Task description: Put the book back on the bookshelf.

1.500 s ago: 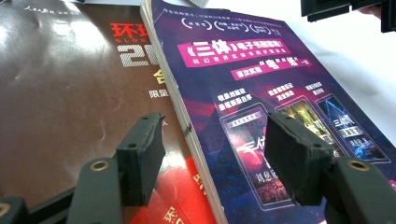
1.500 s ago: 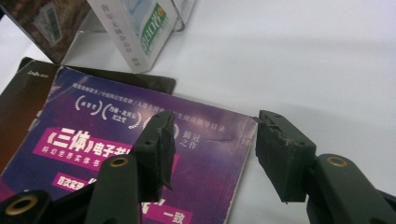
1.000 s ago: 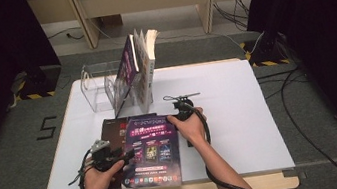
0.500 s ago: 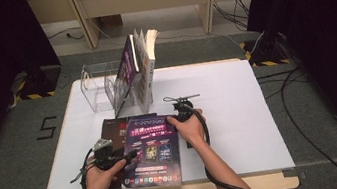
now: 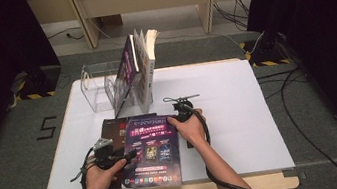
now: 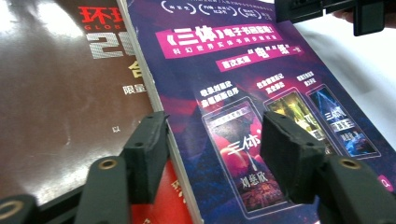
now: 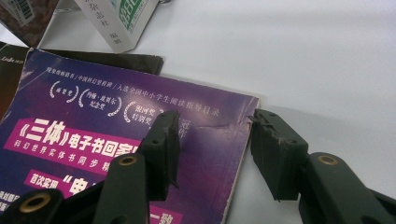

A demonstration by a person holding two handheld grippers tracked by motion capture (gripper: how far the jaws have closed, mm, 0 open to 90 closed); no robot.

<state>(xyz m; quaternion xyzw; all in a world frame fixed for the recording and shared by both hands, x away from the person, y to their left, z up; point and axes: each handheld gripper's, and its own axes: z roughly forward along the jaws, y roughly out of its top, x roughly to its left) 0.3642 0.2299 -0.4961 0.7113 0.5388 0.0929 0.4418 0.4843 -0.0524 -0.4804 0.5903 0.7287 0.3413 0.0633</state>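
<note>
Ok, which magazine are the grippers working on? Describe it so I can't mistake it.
On the white table, in front of the clear rack of upright books, two magazines lie stacked. It is the top one, the purple magazine, flat between both grippers. Its neighbour beneath is dark brown.

A: What do the grippers look like?
B: The left gripper point(image 6: 212, 154) and the right gripper point(image 7: 212, 149) have black, blocky jaws with brass-ringed screw holes.
A: Cables?
B: Black, trailing behind each. Forearms are bare.

left gripper point(image 5: 127, 156) fingers spread, low | right gripper point(image 5: 177, 109) fingers spread, low
</note>
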